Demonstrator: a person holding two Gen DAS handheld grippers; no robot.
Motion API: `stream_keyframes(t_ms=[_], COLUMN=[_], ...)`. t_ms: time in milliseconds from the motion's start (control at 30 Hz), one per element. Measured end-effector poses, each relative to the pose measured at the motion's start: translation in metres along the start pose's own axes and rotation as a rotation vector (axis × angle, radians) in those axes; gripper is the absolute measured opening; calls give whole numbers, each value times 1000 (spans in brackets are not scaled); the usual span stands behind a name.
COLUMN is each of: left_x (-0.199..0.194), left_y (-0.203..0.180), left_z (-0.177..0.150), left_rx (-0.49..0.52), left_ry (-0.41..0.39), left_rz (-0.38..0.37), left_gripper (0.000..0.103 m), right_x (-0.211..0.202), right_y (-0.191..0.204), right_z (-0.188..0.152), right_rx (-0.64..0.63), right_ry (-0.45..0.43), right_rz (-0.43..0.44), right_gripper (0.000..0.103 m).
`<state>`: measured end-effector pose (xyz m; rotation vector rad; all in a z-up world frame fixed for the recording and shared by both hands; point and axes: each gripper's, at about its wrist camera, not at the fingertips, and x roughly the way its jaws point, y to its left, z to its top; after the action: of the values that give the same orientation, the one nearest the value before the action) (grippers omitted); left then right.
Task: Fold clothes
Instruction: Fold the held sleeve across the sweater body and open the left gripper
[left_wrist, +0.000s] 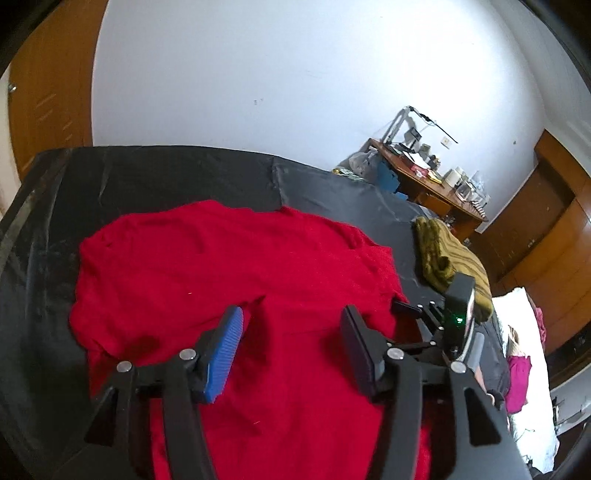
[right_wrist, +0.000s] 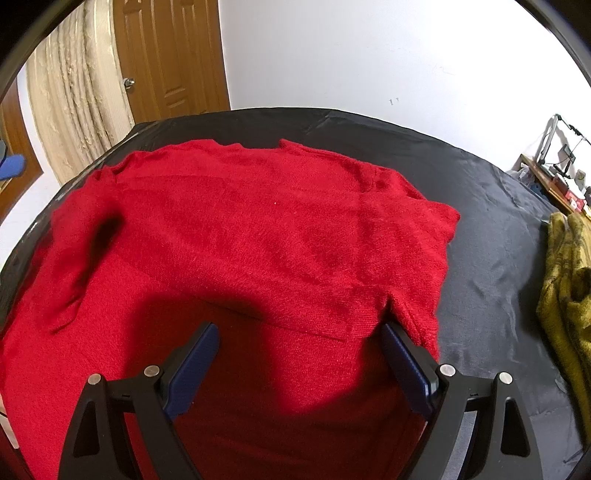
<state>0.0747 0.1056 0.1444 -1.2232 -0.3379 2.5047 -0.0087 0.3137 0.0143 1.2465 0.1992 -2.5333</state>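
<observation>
Right wrist view: right gripper (right_wrist: 299, 354) gapes wide, empty, over the red sweater (right_wrist: 258, 229) spread on the black sheet (right_wrist: 480, 229); folded sleeve edge nearest its right finger (left gripper (left_wrist: 291, 332) likewise open).

The near part of the red sweater (right_wrist: 258, 236) runs off the bottom edge in both views, partly hidden behind the fingers. The olive garment (right_wrist: 569, 280) is cut by the right edge. Items on the wooden desk (left_wrist: 432, 181) are too small to identify; perhaps containers.
</observation>
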Motion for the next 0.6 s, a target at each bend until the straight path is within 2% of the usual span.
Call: stream_keyframes(t_ms=[67,133,300,433,600], left_x=[0,-2,-2,7,21], left_y=[9,26,73,96,94], left_z=[-5,-14,-47,-74,-93], left_rx=[-10,-34,-127,-176,-182], left_ry=[2,13,85,145,181], left_rz=[35,103,179,189,176], left_gripper=[61,65,66,66,66], right_x=[0,0,1,1,2], right_y=[1,1,1,1,0], right_z=[0,1,1,0,0], right_rx=[-3,-7,-6,-6,1], right_ry=[1,3,4,4,2], right_rz=[-1,-1,1,1,7], right_gripper=[91,91,91,91,91])
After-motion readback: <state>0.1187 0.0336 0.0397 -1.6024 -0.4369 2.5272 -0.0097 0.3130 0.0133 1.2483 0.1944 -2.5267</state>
